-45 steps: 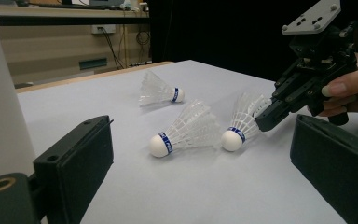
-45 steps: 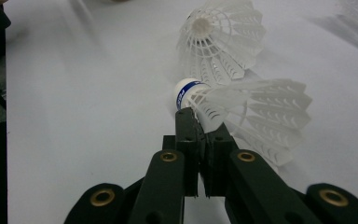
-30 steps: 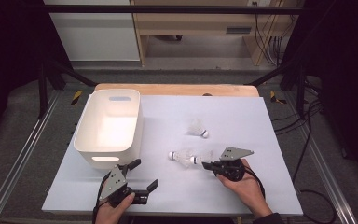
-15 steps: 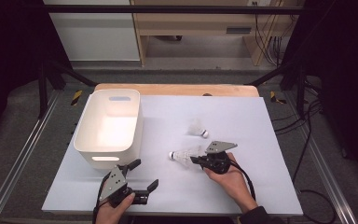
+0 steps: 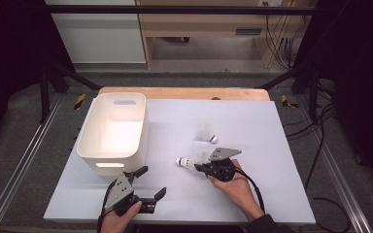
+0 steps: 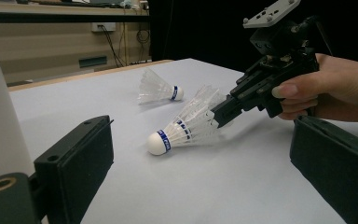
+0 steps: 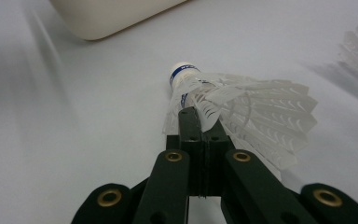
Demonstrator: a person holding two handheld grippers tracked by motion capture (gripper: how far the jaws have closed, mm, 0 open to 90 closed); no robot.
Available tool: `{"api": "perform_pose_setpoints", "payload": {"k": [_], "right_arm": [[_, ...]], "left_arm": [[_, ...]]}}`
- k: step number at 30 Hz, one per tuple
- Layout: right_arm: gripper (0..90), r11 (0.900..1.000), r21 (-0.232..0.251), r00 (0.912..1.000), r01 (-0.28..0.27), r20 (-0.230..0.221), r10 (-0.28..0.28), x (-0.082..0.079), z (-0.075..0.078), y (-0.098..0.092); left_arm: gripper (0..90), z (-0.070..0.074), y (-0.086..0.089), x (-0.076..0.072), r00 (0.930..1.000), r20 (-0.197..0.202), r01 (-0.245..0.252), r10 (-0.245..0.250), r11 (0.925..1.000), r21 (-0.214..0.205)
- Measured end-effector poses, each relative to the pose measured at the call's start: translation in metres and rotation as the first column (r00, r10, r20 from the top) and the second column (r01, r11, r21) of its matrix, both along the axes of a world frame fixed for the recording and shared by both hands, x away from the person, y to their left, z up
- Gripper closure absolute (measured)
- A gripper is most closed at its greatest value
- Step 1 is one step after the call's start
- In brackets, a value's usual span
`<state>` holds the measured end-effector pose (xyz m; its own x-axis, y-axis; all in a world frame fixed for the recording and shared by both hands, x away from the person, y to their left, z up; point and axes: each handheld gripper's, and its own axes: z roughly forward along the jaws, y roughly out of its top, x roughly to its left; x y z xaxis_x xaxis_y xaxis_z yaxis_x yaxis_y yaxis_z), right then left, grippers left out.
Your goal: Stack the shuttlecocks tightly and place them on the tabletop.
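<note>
I've got my right gripper (image 5: 200, 167) down at the near shuttlecock (image 5: 190, 160), jaws pressed tight together, their tips pinching a feather of its skirt. In the left gripper view the black tips (image 6: 218, 116) bite into the flared feathers. That shuttlecock lies on its side on the white table (image 5: 272, 136), just right of the white bin (image 5: 112, 130). Its long axis runs nearly level across the table: white cork nose with the blue band points left toward the bin, feather skirt opens right toward my hand. In the right gripper view the cork (image 7: 182, 74) points away from me. A second shuttlecock (image 5: 205, 134) lies beyond, cork to the right. My left gripper (image 5: 149, 183) rests at the near edge, jaws wide, holding nothing.
</note>
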<state>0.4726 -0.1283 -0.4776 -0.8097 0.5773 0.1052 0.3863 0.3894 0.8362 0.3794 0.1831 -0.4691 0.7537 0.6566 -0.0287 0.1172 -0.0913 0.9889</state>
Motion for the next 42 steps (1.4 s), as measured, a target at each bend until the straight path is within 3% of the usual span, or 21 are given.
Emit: {"api": "perform_pose_setpoints", "payload": {"k": [42], "right_arm": [[86.2,0.9991,-0.042,1.0000,-0.005,0.004,0.006,-0.0035,-0.0044,0.0038]], "left_arm": [[6.0,0.0000,-0.0019,-0.0008,1.0000,-0.001,0.006,-0.006,1.0000,0.000]]}}
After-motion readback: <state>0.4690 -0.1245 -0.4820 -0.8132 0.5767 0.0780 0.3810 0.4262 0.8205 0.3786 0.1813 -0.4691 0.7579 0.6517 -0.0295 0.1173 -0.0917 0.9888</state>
